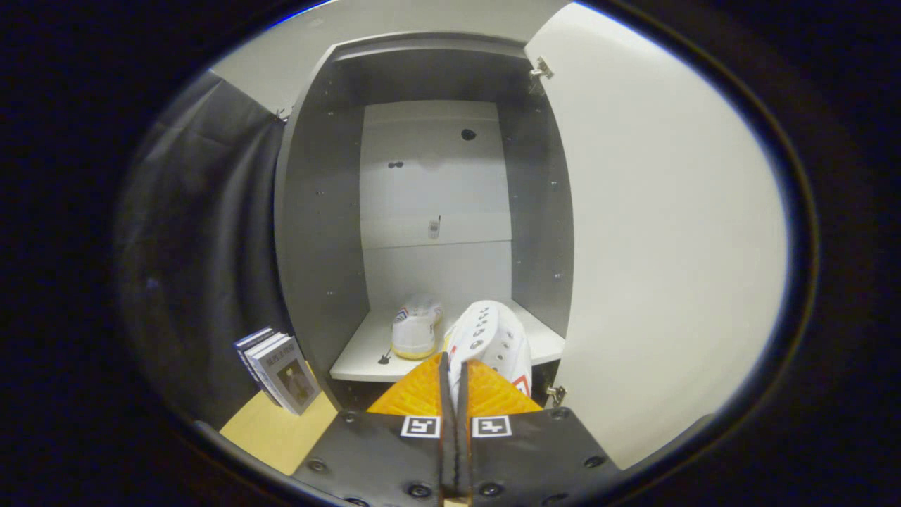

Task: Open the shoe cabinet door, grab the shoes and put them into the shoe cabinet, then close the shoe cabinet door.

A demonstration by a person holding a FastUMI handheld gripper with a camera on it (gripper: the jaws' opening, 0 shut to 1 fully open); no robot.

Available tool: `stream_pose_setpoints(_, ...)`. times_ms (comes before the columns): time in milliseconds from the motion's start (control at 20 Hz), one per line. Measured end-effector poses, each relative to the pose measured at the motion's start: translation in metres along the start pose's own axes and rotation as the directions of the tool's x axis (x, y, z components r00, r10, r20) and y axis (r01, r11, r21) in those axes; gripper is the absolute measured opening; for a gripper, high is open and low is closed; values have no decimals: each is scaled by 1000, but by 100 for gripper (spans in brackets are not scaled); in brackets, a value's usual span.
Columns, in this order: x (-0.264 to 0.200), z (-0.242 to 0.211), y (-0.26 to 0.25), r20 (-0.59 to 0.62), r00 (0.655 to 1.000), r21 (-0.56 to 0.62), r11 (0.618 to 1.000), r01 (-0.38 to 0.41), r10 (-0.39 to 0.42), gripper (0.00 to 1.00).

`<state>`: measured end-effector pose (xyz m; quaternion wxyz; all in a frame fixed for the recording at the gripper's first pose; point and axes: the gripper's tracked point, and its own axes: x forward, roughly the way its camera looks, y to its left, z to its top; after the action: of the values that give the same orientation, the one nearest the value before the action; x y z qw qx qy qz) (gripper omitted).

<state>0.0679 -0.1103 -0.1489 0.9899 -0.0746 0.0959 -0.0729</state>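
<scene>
Almost together, the jaws of our gripper (455,366) pinch the edge of a white shoe (493,338), which hangs just ahead of the fingers, over the near right part of the white shelf (359,352) inside the open shoe cabinet (317,211). We see the other shoe (415,327) already standing on the shelf to the left, and the door (669,246) swung wide to the right. We judge that such a thin pinch could slip, so the shoe might fall before the shelf or knock its partner.
</scene>
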Motion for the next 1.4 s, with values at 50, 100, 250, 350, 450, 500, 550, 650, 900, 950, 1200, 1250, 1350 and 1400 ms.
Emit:
stream_pose_setpoints(50,9,5,-1,3,1000,3,1000,-4,4,2)
stream_pose_setpoints(100,18,9,-1,5,1000,5,1000,-7,7,2)
stream_pose_setpoints(250,49,20,-5,18,1000,4,1000,-16,16,2)
stream_pose_setpoints(350,74,24,-9,12,1000,11,1000,-28,28,2)
stream_pose_setpoints(450,100,27,-11,7,999,9,999,-35,35,2)
stream_pose_setpoints(500,114,28,-13,1,999,3,999,-40,40,2)
stream_pose_setpoints(550,128,26,-14,-7,999,-3,999,-44,44,2)
stream_pose_setpoints(650,155,22,-17,-23,998,-6,999,-52,52,2)
stream_pose_setpoints(900,208,9,-25,-56,998,4,999,-43,43,2)
stream_pose_setpoints(950,217,5,-23,-63,997,0,999,-43,43,2)
stream_pose_setpoints(1200,244,-16,-20,-111,993,-7,999,-50,49,2)
stream_pose_setpoints(1250,246,-21,-19,-126,990,-5,998,-58,57,3)
stream_pose_setpoints(1350,248,-20,-18,-118,991,-8,998,-58,56,3)
stream_pose_setpoints(1400,247,-20,-19,-119,992,-9,999,-51,50,3)
